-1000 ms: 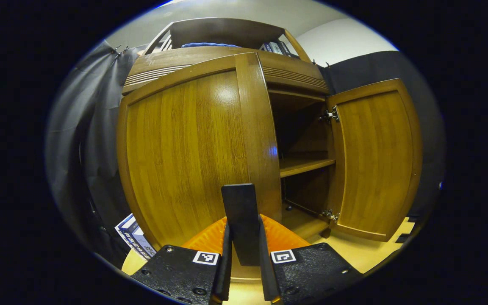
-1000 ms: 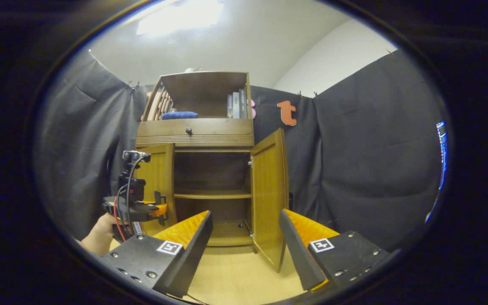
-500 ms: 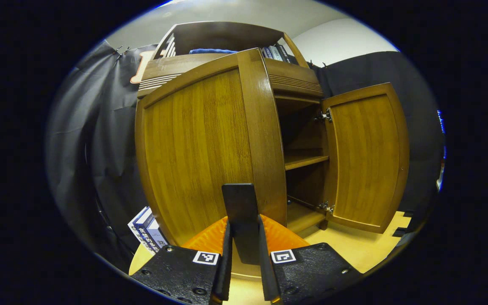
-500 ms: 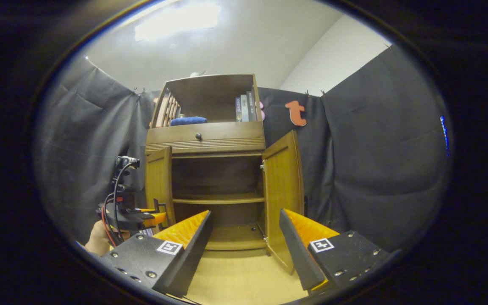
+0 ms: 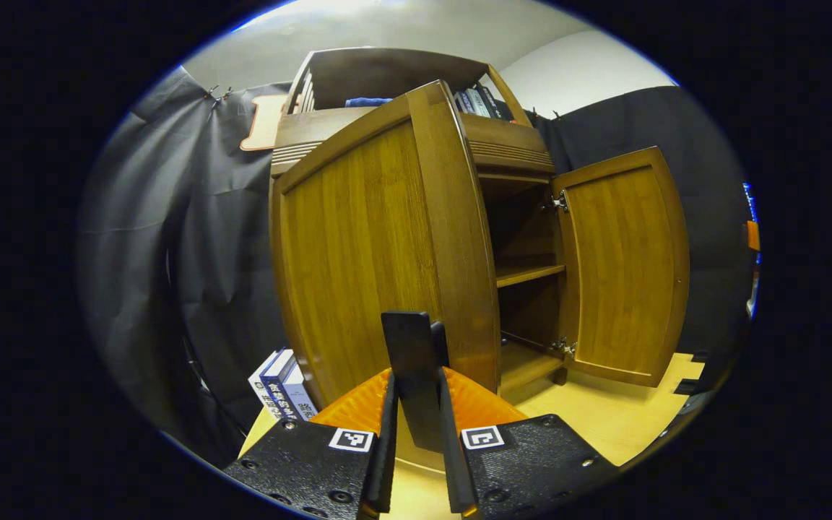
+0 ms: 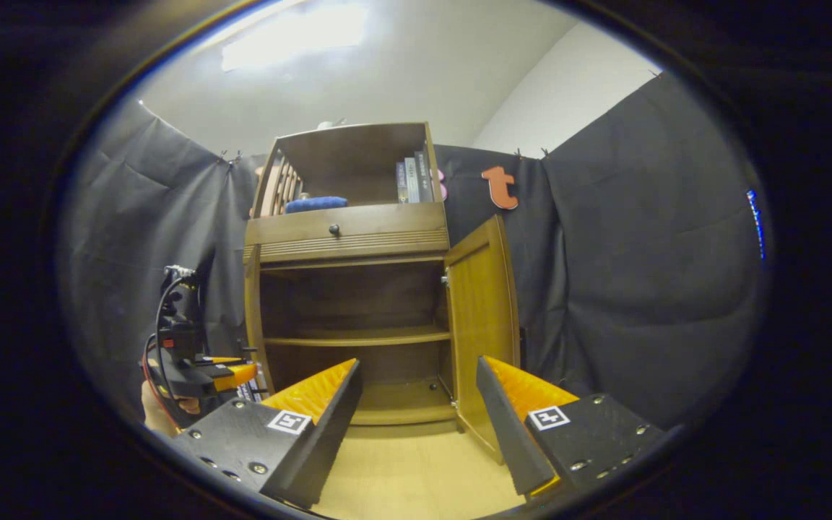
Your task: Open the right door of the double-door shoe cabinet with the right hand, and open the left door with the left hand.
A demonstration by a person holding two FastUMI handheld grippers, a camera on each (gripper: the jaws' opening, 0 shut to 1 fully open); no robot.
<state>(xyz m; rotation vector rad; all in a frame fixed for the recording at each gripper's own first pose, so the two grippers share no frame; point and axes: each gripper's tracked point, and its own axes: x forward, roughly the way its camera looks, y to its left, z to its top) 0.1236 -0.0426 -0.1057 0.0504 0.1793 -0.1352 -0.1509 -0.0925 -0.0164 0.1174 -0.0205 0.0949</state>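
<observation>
The brown wooden shoe cabinet (image 6: pixel 347 231) stands ahead with both doors swung out. The left door (image 5: pixel 373 245) looms close in the left gripper view, and in the right gripper view it is edge-on (image 6: pixel 249 318). My left gripper (image 5: pixel 416 375) is shut on the dark bar handle (image 5: pixel 410 339) at that door's free edge; farther off, the same gripper (image 6: pixel 203 372) is held by a hand. The right door (image 6: pixel 481 318) (image 5: pixel 625 267) hangs wide open. My right gripper (image 6: pixel 418 363) is open and holds nothing, well back from the cabinet.
Inside are a bare shelf (image 6: pixel 358 336) and a bottom board. The upper shelf holds books (image 6: pixel 412 180) and a blue cloth (image 6: pixel 315 204). Boxes (image 5: pixel 279 375) lean on the floor left of the cabinet. Wooden floor (image 6: pixel 401 469) lies in front; black cloth hangs all around.
The left door has swung farther open, now edge-on to the right gripper view, with my left gripper moving leftward on its handle. The right gripper stays open, nearly still.
</observation>
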